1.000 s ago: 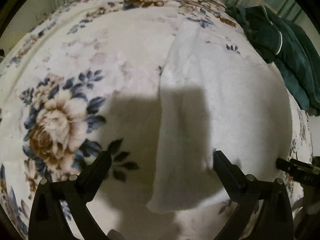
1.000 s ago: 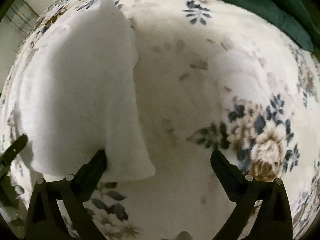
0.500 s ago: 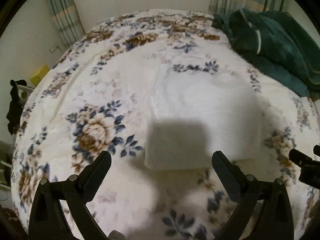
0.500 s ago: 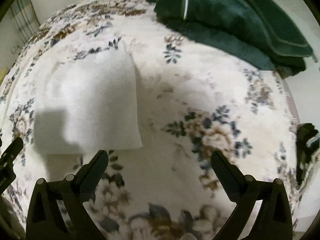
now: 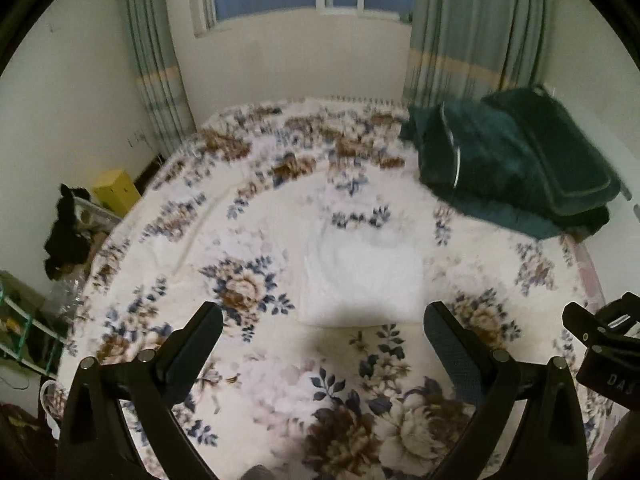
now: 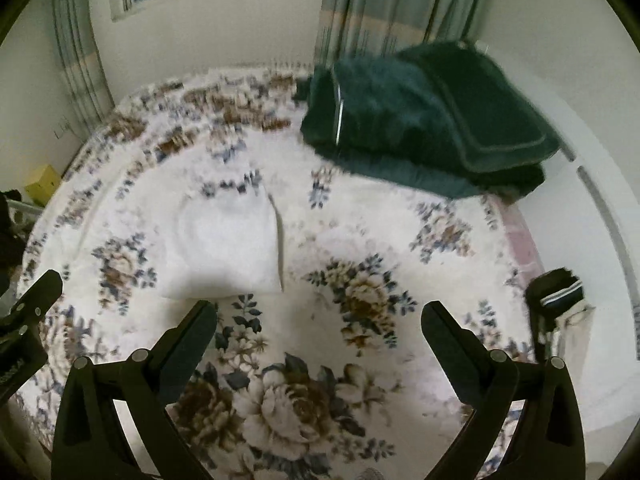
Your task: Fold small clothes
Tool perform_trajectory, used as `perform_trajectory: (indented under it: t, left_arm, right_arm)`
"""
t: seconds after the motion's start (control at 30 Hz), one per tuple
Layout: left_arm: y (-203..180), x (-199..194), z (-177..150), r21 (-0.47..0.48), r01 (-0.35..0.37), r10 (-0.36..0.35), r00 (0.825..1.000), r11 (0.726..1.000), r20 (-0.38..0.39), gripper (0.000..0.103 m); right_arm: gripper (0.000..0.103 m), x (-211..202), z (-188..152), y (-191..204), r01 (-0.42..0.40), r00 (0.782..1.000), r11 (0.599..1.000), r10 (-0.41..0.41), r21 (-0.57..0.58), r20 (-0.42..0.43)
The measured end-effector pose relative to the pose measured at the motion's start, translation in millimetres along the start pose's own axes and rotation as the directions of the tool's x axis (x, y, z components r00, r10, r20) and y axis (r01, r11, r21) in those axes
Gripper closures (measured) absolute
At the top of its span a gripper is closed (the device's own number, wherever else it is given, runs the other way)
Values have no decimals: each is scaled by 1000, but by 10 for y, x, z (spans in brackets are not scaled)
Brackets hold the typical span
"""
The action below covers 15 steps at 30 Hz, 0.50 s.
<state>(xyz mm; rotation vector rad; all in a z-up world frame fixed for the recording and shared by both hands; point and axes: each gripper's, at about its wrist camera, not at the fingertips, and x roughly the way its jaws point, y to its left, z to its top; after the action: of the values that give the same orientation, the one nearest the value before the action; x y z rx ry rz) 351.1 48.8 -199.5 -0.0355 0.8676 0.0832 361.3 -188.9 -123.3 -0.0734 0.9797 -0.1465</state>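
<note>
A small white garment [image 5: 362, 280] lies folded into a flat rectangle on the floral bedspread [image 5: 248, 364]. It also shows in the right wrist view [image 6: 226, 246], left of centre. My left gripper [image 5: 320, 320] is open and empty, held well above the bed and back from the garment. My right gripper [image 6: 319, 318] is open and empty too, above the bedspread [image 6: 360, 360] to the right of the garment. The right gripper's tip shows at the right edge of the left wrist view [image 5: 600, 344].
A folded dark green blanket [image 5: 512, 164] lies at the far right of the bed, also in the right wrist view [image 6: 428, 116]. Curtains [image 5: 472, 28] and a window are behind. A yellow box [image 5: 116, 190] and clutter stand left of the bed. A dark striped cloth [image 6: 556, 292] hangs at the bed's right edge.
Both grippers have pulled up and back from the folded white garment, which now lies small and far below. Both stayed open. The garment has not moved.
</note>
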Motion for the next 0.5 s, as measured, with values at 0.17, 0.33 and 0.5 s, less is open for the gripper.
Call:
perform_trajectory:
  t: [0.17,0.33,0.5]
  left_arm:
    - [-39,-807,77,-1,11,-11,998,1000,61,0]
    - [-120,-1445,68,-1,21,-20,997,1000,80,0]
    - [-185,-1879,47,-10,12,-11,998,1000,67,0]
  right_arm:
    - [0,-946,-11,-240,-18,998,1000,19,-15,64]
    - [0,-1690,-90,-411,-46,993,999,49,-23,112]
    - [0,-2266,-169,-550,-75,988,997,79,-34,130]
